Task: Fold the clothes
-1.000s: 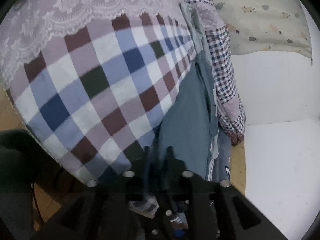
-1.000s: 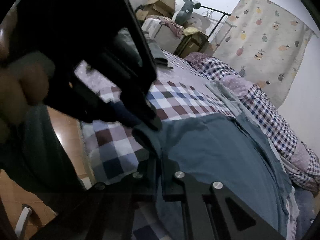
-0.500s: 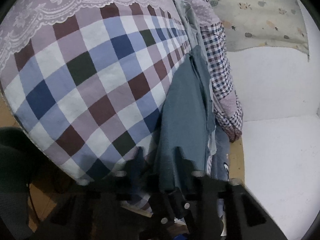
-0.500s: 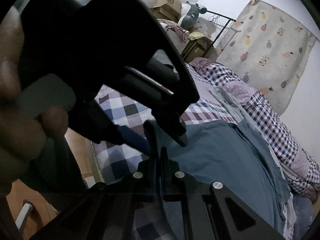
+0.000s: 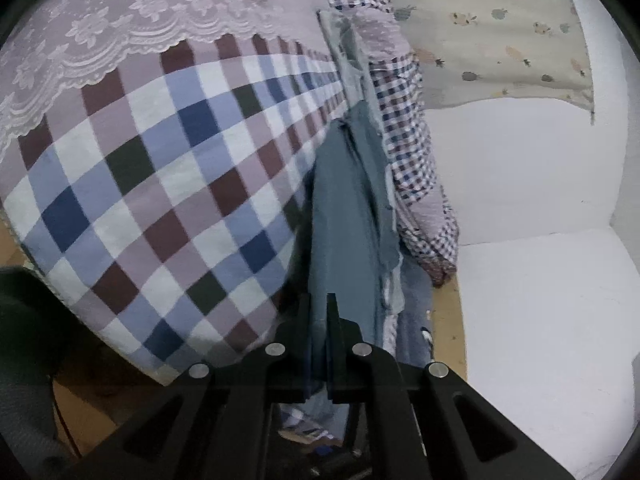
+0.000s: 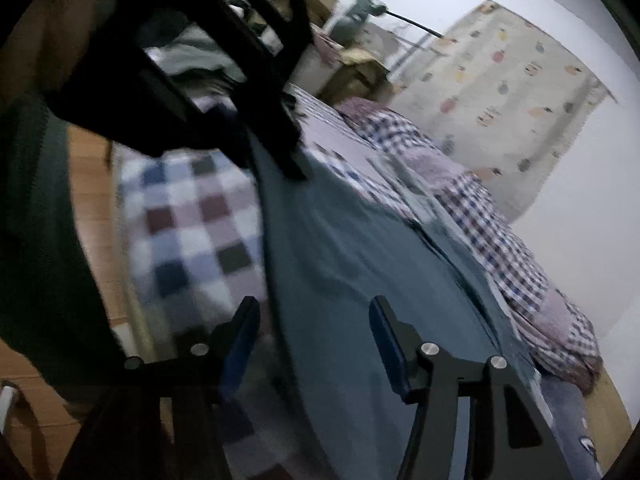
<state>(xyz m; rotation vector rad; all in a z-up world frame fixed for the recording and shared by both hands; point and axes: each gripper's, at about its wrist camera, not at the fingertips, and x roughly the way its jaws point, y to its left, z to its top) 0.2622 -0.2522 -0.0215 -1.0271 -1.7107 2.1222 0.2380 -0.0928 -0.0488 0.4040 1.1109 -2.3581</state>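
A teal garment [image 5: 344, 216] lies along the right side of a checked bed [image 5: 160, 184]. In the left wrist view my left gripper [image 5: 319, 308] is shut on the near edge of that garment, the cloth pinched between its fingers. In the right wrist view the same teal garment [image 6: 360, 272] spreads over the bed, and my right gripper [image 6: 314, 312] is open, its blue-padded fingers astride the garment's near edge. The left gripper's black body [image 6: 240, 80] shows above, holding the garment's far corner.
A small-checked quilt [image 5: 408, 152] is bunched along the bed's far side by a white wall [image 5: 540, 240]. A fruit-print curtain [image 6: 500, 88] hangs behind. Cardboard boxes and clutter [image 6: 332, 8] stand past the bed. Wooden floor [image 6: 92, 208] lies at the left.
My right gripper has opened and let go of the garment's edge. My left gripper stays shut on the cloth and has lifted up and away in the right view.
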